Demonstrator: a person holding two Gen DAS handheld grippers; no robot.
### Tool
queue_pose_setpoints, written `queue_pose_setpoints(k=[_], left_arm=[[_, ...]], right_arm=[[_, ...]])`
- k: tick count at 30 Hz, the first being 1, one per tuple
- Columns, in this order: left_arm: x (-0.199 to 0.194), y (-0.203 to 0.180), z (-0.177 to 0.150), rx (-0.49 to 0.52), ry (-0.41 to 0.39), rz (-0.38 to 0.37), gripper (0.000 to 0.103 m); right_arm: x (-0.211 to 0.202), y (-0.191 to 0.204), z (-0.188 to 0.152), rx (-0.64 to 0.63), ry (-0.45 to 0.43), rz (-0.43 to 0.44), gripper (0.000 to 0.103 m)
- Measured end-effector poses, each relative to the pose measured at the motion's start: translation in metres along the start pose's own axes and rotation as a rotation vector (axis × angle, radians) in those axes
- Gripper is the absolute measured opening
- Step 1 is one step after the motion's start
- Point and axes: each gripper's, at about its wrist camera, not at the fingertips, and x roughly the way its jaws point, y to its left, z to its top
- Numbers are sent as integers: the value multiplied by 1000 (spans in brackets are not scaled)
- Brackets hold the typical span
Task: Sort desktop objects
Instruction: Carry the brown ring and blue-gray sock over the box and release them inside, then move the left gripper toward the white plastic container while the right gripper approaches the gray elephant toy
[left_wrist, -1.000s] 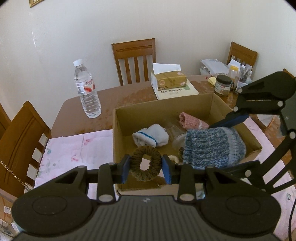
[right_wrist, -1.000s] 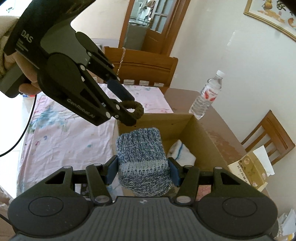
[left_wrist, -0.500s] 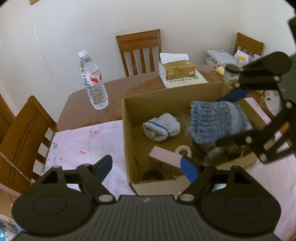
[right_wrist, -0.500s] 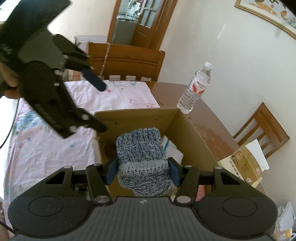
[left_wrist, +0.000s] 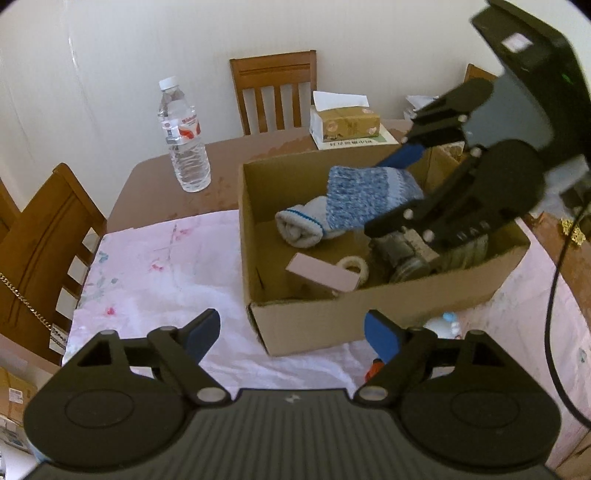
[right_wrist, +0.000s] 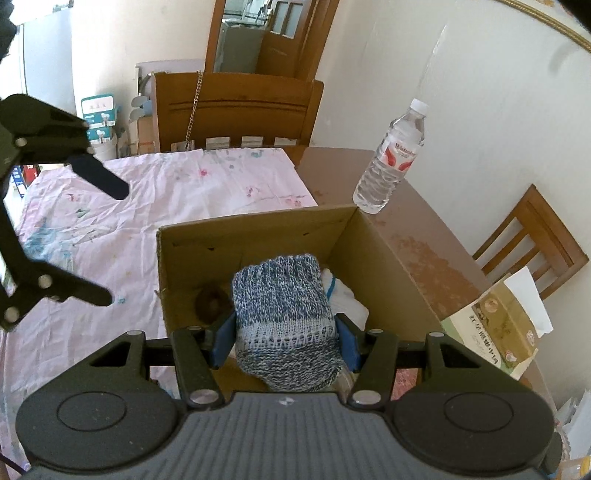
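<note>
In the left wrist view, a bottle (left_wrist: 183, 142) stands upper left on the table (left_wrist: 147, 177). At lower centre the left gripper (left_wrist: 291, 334) has just been opening and its jaws stand wide apart with nothing between them, before the box (left_wrist: 369, 310). Inside the box lie a white sock (left_wrist: 301, 225) and tape (left_wrist: 354, 266). At right, the right gripper (right_wrist: 282, 341) is clamped on a blue sock (right_wrist: 284, 317), held over the box.

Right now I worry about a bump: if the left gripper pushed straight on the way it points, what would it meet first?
Probably the near wall of the cardboard box. The left gripper stands open and empty just short of it, over the pink cloth. Depth is unclear, so it might clear the rim and pass into the box.
</note>
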Motion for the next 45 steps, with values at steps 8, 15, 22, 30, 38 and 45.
queue_pose_setpoints(k=[8,15,22,30,38,45], left_arm=[[1,3,-12,-13,24,5,86],[1,0,-25,-15,48,-7,86],[-2,-11,-37,0,68,-6,90],[-11,-30,-49,5,69,-34,90],[-16,-51,-63,25,86,-46,90],[-22,-63,-76,28,99,-53,90]], right_arm=[[15,-8,4,31,8,-26,71],[7,-5,-2,45,8,-30,77],[-11,5,-8,50,-18,0,82],[-32,24,-18,42,-39,26,83],[-49,42,-30,32,-54,59,83],[-62,61,-47,16,-49,105,83]])
